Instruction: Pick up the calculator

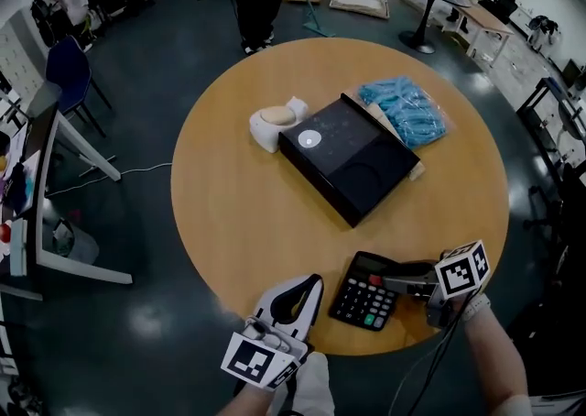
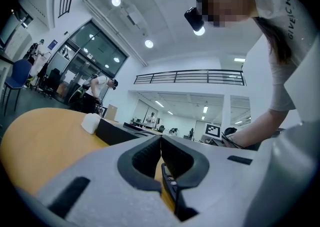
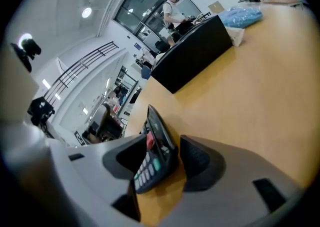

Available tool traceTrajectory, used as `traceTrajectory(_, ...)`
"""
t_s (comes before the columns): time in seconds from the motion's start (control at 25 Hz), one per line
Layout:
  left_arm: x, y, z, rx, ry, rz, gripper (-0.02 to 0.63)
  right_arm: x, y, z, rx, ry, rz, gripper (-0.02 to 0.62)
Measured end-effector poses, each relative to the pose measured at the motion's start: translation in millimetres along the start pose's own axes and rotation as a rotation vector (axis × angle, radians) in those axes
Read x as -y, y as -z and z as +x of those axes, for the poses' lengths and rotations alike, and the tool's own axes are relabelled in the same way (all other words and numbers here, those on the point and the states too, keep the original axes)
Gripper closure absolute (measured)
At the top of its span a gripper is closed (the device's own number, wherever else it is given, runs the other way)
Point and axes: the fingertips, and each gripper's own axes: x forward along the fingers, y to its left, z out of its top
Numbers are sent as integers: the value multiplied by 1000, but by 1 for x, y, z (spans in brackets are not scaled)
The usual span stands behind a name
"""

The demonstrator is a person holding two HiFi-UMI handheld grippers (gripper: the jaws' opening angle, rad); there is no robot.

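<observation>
Our right gripper stands wide, its jaws either side of the calculator lying on the round table. Our left gripper has its jaws pressed together on nothing.

Worktop: wood-look, warm tan, smooth, soft satin sheen.

Calculator between the right tool's jaws: black plastic with a matt case. Keys are smooth, one green and one red.

Right tool and left tool: pale grey matt plastic shells. Pads are black, ribbed and rubbery-looking.

Box beyond the right tool: black and smooth, faint gloss, light spot on the lid.

Bag further beyond: crinkled glossy plastic film, blue inside.

Floor: dark, polished, reflective.
</observation>
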Motion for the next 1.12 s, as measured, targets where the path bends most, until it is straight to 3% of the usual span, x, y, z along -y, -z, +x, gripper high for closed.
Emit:
traceTrajectory(0.2, -4, -2, -7, 4, -17, -39, 598, -2, 2, 1, -18, -68, 49, 467)
traceTrajectory(0.4, -15, -9, -18, 12, -45, -47, 598, -12, -2, -5, 81, -147, 73, 515)
traceTrajectory(0.92, -13, -24, -12, -1, -35, -40, 598, -34, -10, -25, 288, -148, 138, 523)
traceTrajectory(1.12, -9, -45, -7, 13, -20, -24, 598, -60, -25, -42, 429, -234, 230, 523)
